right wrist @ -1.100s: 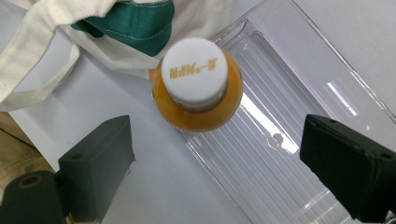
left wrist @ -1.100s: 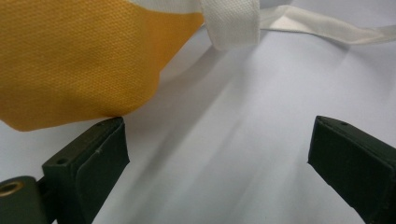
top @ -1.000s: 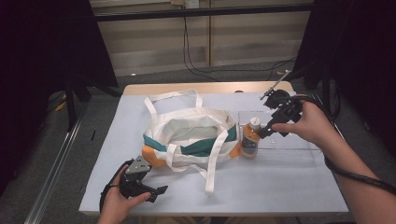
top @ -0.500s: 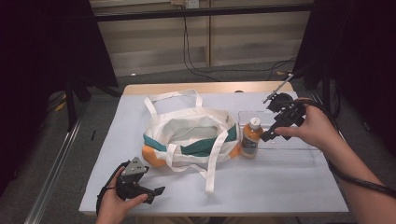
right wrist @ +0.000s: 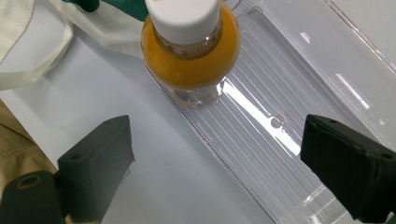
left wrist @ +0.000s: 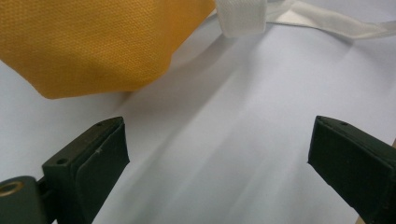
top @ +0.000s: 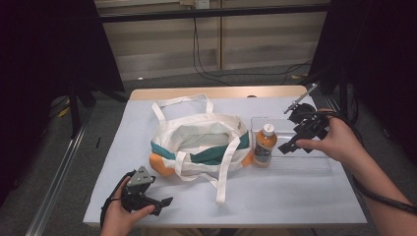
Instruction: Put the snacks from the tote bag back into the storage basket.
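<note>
Bottle (top: pixel 264 145) stands upright in clear tray (top: pixel 305 162), tote bag (top: pixel 199 142) just beside.

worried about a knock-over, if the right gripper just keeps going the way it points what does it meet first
Most likely the orange bottle, standing upright at the end of the clear tray. The right gripper has open jaws aimed at it with nothing between, though depth is hard to judge.

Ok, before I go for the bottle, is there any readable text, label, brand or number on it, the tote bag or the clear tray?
No readable text anywhere.
Bottle: white cap and orange drink, no wording legible; its label band in the high view is too small to read.
Tote bag: plain cream, teal and orange fabric, no print visible.
Clear tray: ribbed plastic with a small moulded mark, too blurred to read.
</note>
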Demonstrator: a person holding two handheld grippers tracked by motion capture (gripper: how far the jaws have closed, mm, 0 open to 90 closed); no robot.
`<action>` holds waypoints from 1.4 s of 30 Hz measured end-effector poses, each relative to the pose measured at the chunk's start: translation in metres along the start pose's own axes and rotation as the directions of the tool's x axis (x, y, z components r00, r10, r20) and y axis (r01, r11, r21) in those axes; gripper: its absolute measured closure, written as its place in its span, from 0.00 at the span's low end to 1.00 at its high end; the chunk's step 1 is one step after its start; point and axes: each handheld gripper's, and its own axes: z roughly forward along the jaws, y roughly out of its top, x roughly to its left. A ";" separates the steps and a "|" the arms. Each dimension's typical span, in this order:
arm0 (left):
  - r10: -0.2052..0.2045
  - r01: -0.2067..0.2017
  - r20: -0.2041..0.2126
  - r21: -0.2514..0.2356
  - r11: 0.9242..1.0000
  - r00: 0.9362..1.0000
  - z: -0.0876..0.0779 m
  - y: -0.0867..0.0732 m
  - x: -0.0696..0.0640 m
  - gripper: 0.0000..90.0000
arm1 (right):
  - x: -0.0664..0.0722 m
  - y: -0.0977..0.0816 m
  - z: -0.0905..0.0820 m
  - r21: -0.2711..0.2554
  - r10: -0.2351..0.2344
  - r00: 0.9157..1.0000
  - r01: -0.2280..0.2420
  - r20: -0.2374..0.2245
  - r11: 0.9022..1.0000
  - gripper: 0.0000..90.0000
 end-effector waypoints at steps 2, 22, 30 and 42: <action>0.004 -0.004 0.001 0.002 1.000 1.000 0.000 0.000 0.000 0.05 | 0.001 -0.002 0.000 -0.003 0.005 1.000 -0.005 -0.004 1.000 0.10; -0.011 0.011 -0.001 -0.003 1.000 1.000 0.000 -0.002 0.000 0.05 | 0.007 -0.022 0.007 -0.019 -0.009 1.000 0.009 0.018 1.000 0.10; -0.009 0.009 -0.006 0.006 1.000 1.000 -0.001 -0.001 0.000 0.05 | 0.009 -0.029 0.009 -0.024 -0.005 1.000 0.005 0.014 1.000 0.10; -0.008 0.008 -0.002 -0.008 1.000 1.000 0.000 -0.002 0.001 0.05 | 0.011 -0.037 0.016 -0.033 -0.009 1.000 0.009 -0.006 0.999 0.10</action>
